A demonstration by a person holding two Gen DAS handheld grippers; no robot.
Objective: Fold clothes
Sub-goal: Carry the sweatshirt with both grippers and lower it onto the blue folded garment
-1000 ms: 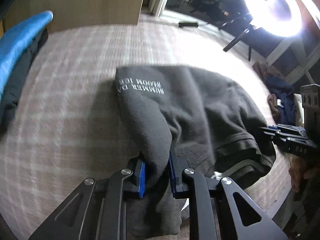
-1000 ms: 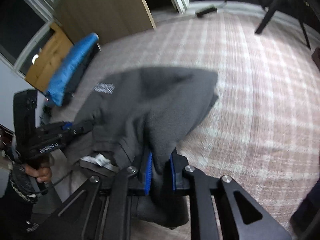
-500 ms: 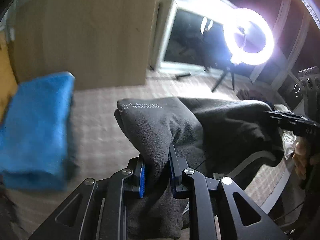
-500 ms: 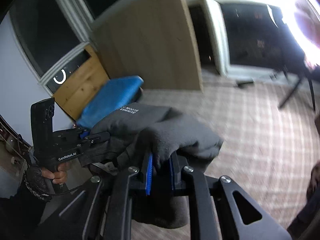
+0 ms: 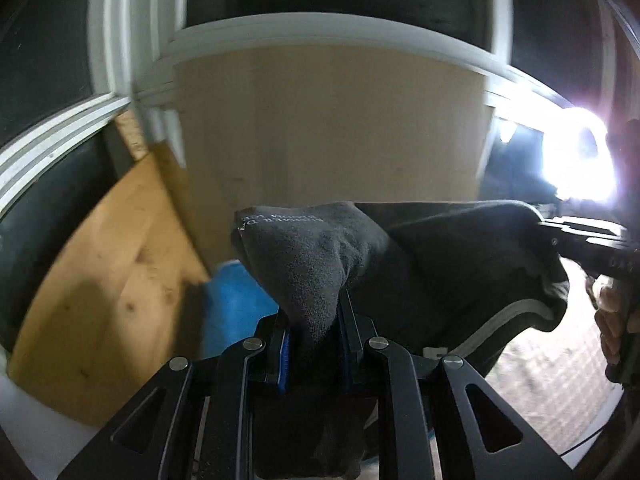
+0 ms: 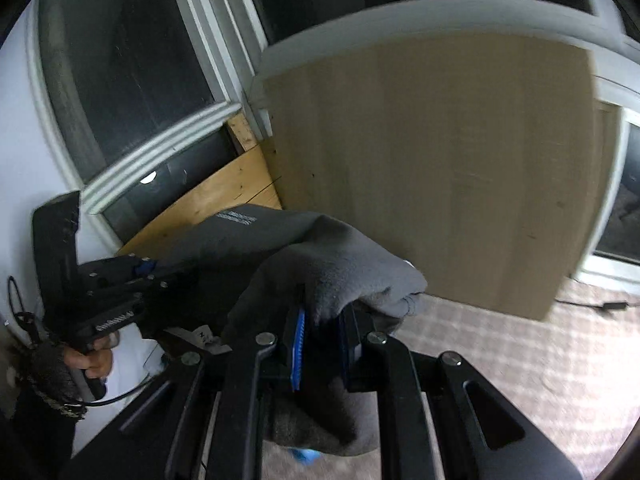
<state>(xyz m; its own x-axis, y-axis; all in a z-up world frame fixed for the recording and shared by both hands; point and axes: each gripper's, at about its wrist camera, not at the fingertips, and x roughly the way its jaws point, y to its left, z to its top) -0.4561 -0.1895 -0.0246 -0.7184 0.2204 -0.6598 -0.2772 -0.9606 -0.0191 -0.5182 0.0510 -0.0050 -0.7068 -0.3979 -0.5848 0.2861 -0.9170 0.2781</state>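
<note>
A folded dark grey garment (image 5: 420,264) with small white lettering hangs in the air between both grippers. My left gripper (image 5: 314,332) is shut on one bunched edge of it. In the right wrist view the same garment (image 6: 320,256) drapes over my right gripper (image 6: 322,334), which is shut on another edge. The right gripper also shows at the right of the left wrist view (image 5: 592,240), and the left gripper at the left of the right wrist view (image 6: 120,288), each held by a hand. A folded blue garment (image 5: 236,300) lies below, mostly hidden.
A pale wooden panel (image 5: 332,120) and an orange-brown board (image 5: 112,272) stand close ahead, under a white-framed window (image 6: 132,80). A checked carpet (image 6: 520,360) covers the floor at right. A bright ring light (image 5: 576,164) glares at the right.
Both grippers have lifted the grey garment off the carpet and carried it toward the wooden panel and the blue garment. The floor has dropped out of most of the view.
</note>
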